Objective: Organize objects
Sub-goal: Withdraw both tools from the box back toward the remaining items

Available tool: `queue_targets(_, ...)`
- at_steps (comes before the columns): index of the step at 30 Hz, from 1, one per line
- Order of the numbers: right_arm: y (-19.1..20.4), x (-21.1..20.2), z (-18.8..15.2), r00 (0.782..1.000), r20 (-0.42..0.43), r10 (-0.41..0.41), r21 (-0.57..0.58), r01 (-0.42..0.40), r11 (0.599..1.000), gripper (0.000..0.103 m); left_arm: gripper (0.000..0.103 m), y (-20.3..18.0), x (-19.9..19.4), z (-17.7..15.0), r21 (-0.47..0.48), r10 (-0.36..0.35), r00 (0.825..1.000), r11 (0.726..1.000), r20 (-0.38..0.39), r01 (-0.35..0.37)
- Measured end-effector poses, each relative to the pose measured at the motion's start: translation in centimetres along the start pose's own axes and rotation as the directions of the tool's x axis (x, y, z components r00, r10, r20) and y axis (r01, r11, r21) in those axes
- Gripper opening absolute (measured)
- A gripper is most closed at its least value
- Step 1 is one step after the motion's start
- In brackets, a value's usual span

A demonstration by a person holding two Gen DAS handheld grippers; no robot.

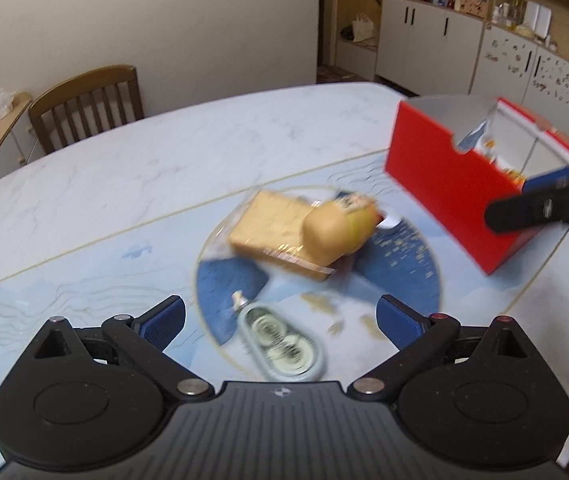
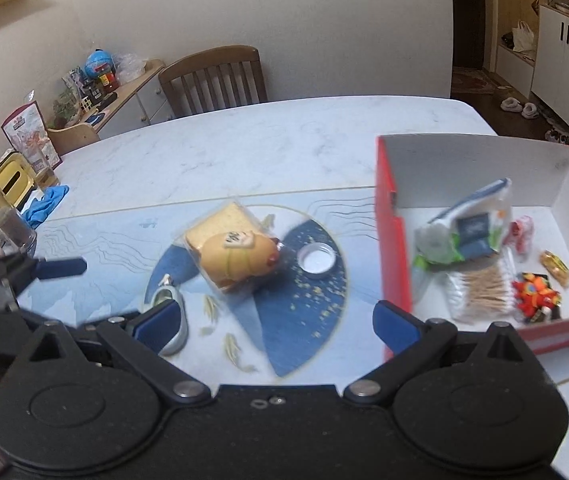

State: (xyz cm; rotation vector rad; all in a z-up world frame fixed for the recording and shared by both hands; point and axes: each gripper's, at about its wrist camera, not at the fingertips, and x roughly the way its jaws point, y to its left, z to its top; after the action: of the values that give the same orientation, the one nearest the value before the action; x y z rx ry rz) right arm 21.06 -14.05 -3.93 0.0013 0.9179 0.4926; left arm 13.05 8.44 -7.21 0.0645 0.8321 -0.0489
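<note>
A wrapped bread slice (image 1: pixel 268 228) (image 2: pixel 216 224) lies mid-table with a wrapped hot-dog toy (image 1: pixel 340 228) (image 2: pixel 240 260) on top. A small round tin lid (image 2: pixel 316 260) (image 1: pixel 388 221) sits to their right. A correction-tape dispenser (image 1: pixel 280 350) (image 2: pixel 172 320) lies nearer me. A red box (image 1: pixel 444 184) (image 2: pixel 392 240) at right holds several small items. My left gripper (image 1: pixel 280 320) is open and empty, just above the dispenser. My right gripper (image 2: pixel 276 324) is open and empty, in front of the bread, near the box's left wall.
A wooden chair (image 1: pixel 88 104) (image 2: pixel 216 76) stands at the table's far side. Glasses, a pink cup and a blue glove (image 2: pixel 46 204) crowd the table's left edge. Cabinets (image 1: pixel 428 40) stand behind right.
</note>
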Motion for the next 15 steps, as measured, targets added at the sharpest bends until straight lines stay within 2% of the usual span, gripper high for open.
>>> queue_targets(7,1.2,3.0,1.4,0.999,-0.029,-0.022,0.032,0.023,0.999,0.102,0.102,1.3,2.6,-1.9,-0.031,0.021,0.999,0.999,-0.043,-0.022)
queue_targets(15,2.3,6.4,2.3,0.996,-0.066,-0.054,-0.014,0.053,0.999,0.102,0.102,0.7,4.8,-2.1,-0.048,0.021,0.997,0.999,-0.072,-0.024)
